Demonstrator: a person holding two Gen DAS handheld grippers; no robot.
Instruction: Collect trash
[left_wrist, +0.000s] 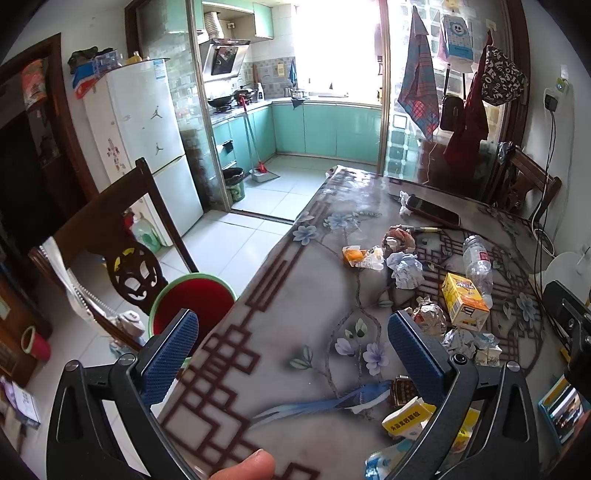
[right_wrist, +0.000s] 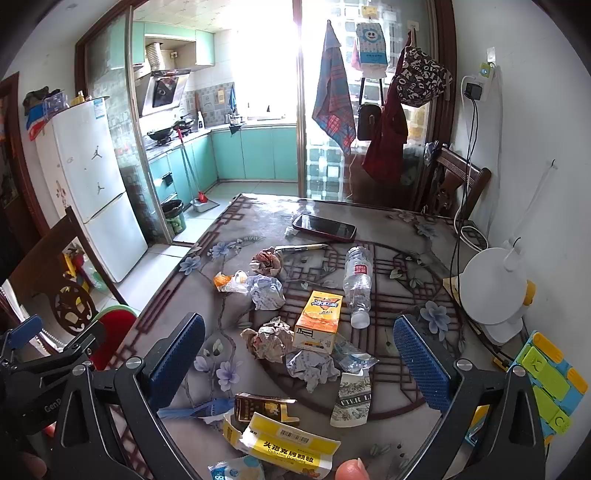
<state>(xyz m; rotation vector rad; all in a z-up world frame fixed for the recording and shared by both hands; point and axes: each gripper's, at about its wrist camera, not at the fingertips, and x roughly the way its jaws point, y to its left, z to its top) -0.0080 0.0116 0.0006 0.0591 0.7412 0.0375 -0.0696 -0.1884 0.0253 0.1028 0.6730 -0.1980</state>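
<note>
Left gripper (left_wrist: 293, 349): tilted down over the near left part of the floral-patterned table (left_wrist: 295, 288); blue-padded jaws spread wide, nothing between them.
Right gripper (right_wrist: 299, 350): tilted down above the trash; jaws spread wide, gripping nothing.
Trash: scattered around the yellow juice carton (right_wrist: 318, 320) at mid-table; clear plastic bottle (right_wrist: 357, 286) just right of it, crumpled paper balls (right_wrist: 266, 291) left of and before it, yellow torn medicine box (right_wrist: 288, 441) nearest the camera.
Red bin (left_wrist: 194, 304): beside the table's left edge, well left of the carton.
Left view only: a fingertip (left_wrist: 245, 467) at the bottom edge.
Right view only: white round desk fan (right_wrist: 493, 288) and toy keyboard (right_wrist: 546, 384), right of the carton.
</note>
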